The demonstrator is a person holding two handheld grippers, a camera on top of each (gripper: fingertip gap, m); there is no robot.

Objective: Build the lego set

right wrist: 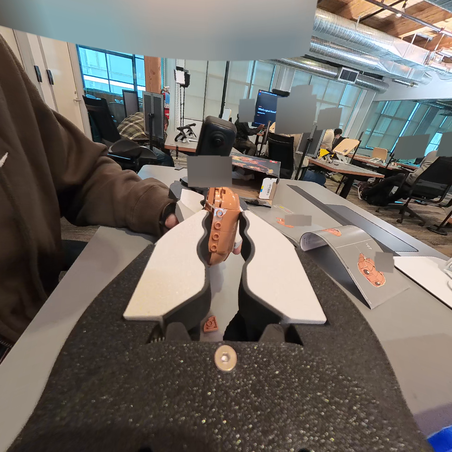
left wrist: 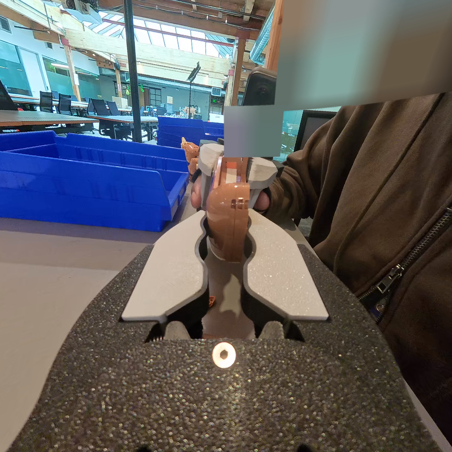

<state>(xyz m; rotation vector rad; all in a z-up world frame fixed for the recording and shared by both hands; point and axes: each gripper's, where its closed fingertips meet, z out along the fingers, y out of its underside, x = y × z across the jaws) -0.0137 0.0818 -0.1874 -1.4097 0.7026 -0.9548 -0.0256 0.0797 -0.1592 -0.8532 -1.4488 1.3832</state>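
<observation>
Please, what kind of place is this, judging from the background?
Probably a large open office or lab in a converted warehouse. There are long desks with black office chairs, exposed wooden beams and a metal air duct overhead.

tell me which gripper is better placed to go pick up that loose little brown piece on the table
Right, probably. Both grippers clamp the brown lego assembly, but the loose piece lies directly beneath the right gripper; beneath the left gripper it barely shows.

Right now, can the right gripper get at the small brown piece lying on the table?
Probably not yet. The right gripper is shut on the brown assembly, as is the left gripper. The small piece lies uncovered below.
</observation>
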